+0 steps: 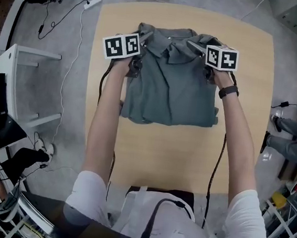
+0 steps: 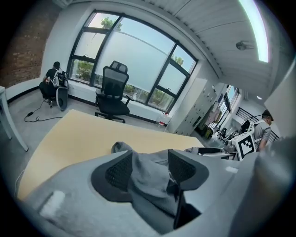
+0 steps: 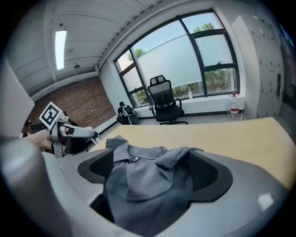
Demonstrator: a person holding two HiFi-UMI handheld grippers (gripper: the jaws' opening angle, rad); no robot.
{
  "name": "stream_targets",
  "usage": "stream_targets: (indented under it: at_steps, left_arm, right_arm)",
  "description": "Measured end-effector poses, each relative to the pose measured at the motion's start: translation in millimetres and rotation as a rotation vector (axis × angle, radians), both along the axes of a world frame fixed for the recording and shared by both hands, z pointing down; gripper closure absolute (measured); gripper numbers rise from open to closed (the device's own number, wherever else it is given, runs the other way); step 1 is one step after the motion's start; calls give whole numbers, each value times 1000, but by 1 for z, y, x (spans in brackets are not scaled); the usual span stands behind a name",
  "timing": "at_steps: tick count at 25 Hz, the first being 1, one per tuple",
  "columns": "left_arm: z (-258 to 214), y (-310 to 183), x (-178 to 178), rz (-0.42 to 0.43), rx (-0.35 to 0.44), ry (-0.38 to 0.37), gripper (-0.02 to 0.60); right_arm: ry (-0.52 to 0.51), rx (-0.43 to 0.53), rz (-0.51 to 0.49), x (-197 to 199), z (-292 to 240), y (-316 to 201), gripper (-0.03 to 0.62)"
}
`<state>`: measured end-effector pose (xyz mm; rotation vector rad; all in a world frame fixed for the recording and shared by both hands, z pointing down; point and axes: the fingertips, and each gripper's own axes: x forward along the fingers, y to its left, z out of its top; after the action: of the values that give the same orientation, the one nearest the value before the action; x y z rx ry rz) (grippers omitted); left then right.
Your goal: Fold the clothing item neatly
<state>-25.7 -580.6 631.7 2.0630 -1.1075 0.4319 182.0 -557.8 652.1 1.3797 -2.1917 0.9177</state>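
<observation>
Soft grey polo shirt (image 1: 170,91), folded square, lies near the wooden desk's (image 1: 176,156) far edge. The left gripper (image 2: 149,169) and right gripper (image 3: 152,169) gape around its shoulders.

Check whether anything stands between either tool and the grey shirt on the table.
Nothing visible does. The left tool and the right tool are both at the collar end of the shirt, jaws apart, with its grey fabric lying loose between them. No other object lies on the table near it.
</observation>
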Motion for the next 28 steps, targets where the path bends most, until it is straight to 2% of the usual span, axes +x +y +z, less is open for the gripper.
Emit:
stream_targets:
  at_steps: [4, 6, 8, 11, 14, 16, 18, 20, 21, 23, 25, 28]
  left_arm:
    - [-19, 25, -15, 17, 46, -17, 318]
    - [-34, 43, -17, 36, 89, -38, 318]
    - [-56, 68, -18, 47, 140, -27, 319]
    - [-91, 116, -18, 36, 225, 26, 322]
    - [-119, 172, -18, 10, 279, 85, 325]
    - [-136, 206, -21, -5, 310, 95, 327]
    - [-154, 237, -25, -17, 345, 88, 355]
    - [-173, 268, -29, -25, 388, 73, 374]
    - [-181, 284, -33, -33, 410, 59, 407]
    - [-194, 315, -41, -50, 452, 20, 531]
    - [-202, 346, -43, -42, 482, 0, 582]
    - [-208, 394, -38, -6, 511, -5, 584]
  right_arm:
    - [48, 47, -27, 11, -20, 22, 85]
    - [64, 97, -9, 17, -40, 38, 86]
    - [46, 141, 11, 17, -61, 60, 89]
    - [-86, 215, 41, 7, -98, 107, 189]
    - [-278, 299, 74, -10, -141, 167, 350]
    - [-326, 337, 81, -23, -163, 203, 426]
    - [-296, 359, 78, -36, -180, 237, 492]
    - [-201, 375, 65, -48, -193, 272, 563]
    - [-154, 389, 58, -55, -200, 291, 587]
    - [-106, 417, 54, -67, -214, 326, 597]
    - [-106, 427, 72, -73, -223, 357, 597]
    - [-152, 438, 78, -81, -230, 404, 597]
